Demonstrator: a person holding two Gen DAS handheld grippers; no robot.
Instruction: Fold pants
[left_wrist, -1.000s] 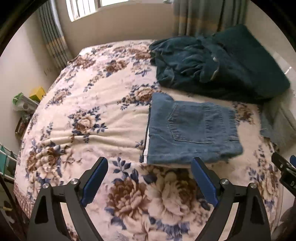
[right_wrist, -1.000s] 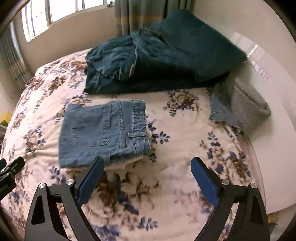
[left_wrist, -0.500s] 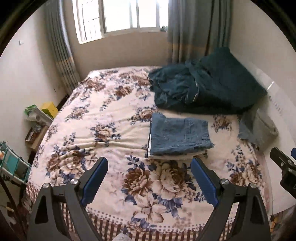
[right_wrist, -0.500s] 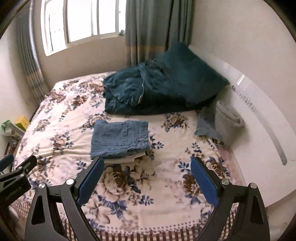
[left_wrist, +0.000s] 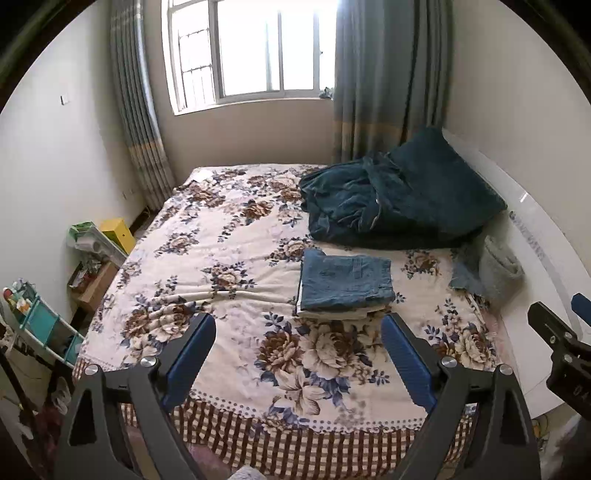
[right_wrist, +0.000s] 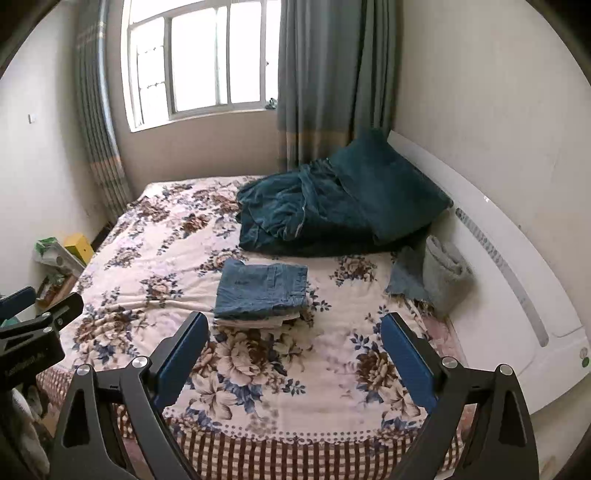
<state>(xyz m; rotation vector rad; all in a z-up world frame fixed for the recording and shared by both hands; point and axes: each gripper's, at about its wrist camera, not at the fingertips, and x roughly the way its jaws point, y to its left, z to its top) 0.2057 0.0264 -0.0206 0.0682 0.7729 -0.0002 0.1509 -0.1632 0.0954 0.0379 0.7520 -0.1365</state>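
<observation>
Blue denim pants (left_wrist: 345, 282) (right_wrist: 263, 288) lie folded into a neat rectangle on a pale folded garment, in the middle of the floral bedspread (left_wrist: 221, 266) (right_wrist: 159, 258). My left gripper (left_wrist: 298, 334) hangs open high above the bed's near edge, well short of the pants, nothing between its blue pads. My right gripper (right_wrist: 294, 332) is open too, equally far back and empty. Each gripper's black frame shows at the edge of the other's view.
A dark teal blanket and pillow (left_wrist: 399, 206) (right_wrist: 332, 206) are heaped at the headboard side. A grey rolled cloth (left_wrist: 498, 269) (right_wrist: 443, 277) and a denim scrap lie by the white headboard (right_wrist: 517, 295). Shelves and boxes (left_wrist: 92, 243) stand left of the bed.
Both grippers have pulled up and back from the bed, staying open; the folded pants, close below a second ago, now look small and far, and the whole room shows.
</observation>
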